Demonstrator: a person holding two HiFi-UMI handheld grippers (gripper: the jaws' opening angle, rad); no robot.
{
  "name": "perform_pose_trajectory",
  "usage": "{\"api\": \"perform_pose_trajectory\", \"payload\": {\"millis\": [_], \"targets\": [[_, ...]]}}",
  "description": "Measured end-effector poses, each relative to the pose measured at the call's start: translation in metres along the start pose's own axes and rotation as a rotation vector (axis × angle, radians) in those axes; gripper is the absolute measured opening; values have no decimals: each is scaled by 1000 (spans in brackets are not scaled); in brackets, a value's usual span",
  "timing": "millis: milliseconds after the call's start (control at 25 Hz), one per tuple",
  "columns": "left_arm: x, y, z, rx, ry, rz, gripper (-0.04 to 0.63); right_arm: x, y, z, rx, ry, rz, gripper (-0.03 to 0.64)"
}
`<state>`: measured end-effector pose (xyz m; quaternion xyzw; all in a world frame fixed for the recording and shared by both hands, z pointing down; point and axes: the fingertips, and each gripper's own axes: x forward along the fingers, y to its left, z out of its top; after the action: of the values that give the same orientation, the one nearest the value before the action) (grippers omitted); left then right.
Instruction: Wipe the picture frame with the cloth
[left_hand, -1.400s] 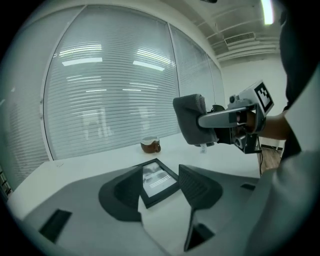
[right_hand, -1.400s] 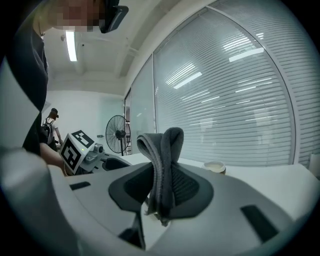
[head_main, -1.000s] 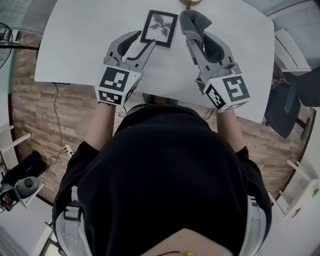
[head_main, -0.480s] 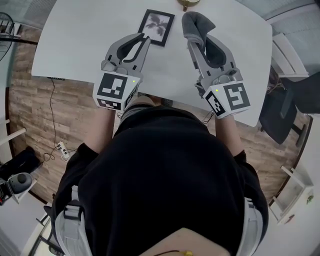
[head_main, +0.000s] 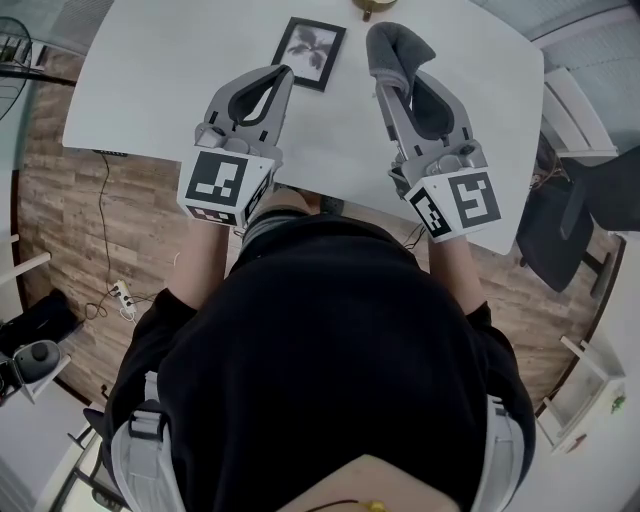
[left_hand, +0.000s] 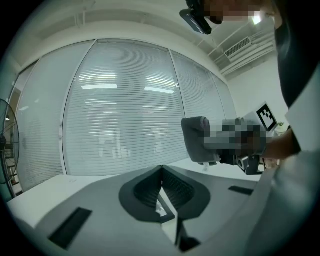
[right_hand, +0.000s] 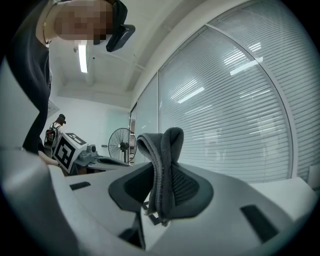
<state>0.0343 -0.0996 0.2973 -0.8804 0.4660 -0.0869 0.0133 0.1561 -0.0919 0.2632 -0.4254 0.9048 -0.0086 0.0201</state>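
- Head view: a person in a black top (head_main: 340, 370) leans over a white table (head_main: 150, 80) and holds a gripper in each hand.
- Picture frame (head_main: 312, 50): black-edged, with a dark leaf print, lying flat on the table at the far side, between the two gripper tips and nearer the left one.
- Left gripper (head_main: 286, 71): its tip falls over the near left corner of the frame in this view; contact cannot be judged. Its marker cube (head_main: 222, 185) sits at the near end.
- Left gripper view: the left gripper's (left_hand: 161, 171) jaws have just been closing and now stand pressed together, pad to pad, with nothing between them. The table edge and slatted window blinds (left_hand: 125, 115) lie beyond.
- Right gripper (head_main: 384, 72): held to the right of the frame and apart from it, pinching the cloth (head_main: 395, 45).
- Right gripper view: the grey cloth (right_hand: 165, 165) stands folded between the pads, its looped top rising above the jaws; the jaws are clamped on it.
- Surroundings: wood-plank floor (head_main: 60, 220); a standing fan (right_hand: 119, 145) in the right gripper view.
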Motion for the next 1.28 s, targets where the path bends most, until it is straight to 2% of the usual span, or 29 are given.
{"api": "perform_pose_trajectory", "payload": {"millis": [280, 520, 720, 920, 1280], "targets": [[-4, -2, -2, -8, 14, 3, 12, -2, 3, 2, -6, -12, 5, 95], [-7, 6, 10, 1, -27, 18, 12, 1, 2, 7, 30, -16, 7, 94], [-8, 11, 11, -24, -31, 25, 12, 0, 4, 13, 9, -30, 12, 92], [-7, 12, 17, 4, -44, 33, 12, 0, 2, 13, 14, -32, 10, 92], [-5, 10, 17, -3, -48, 22, 12, -3, 1, 17, -15, -36, 2, 91]]}}
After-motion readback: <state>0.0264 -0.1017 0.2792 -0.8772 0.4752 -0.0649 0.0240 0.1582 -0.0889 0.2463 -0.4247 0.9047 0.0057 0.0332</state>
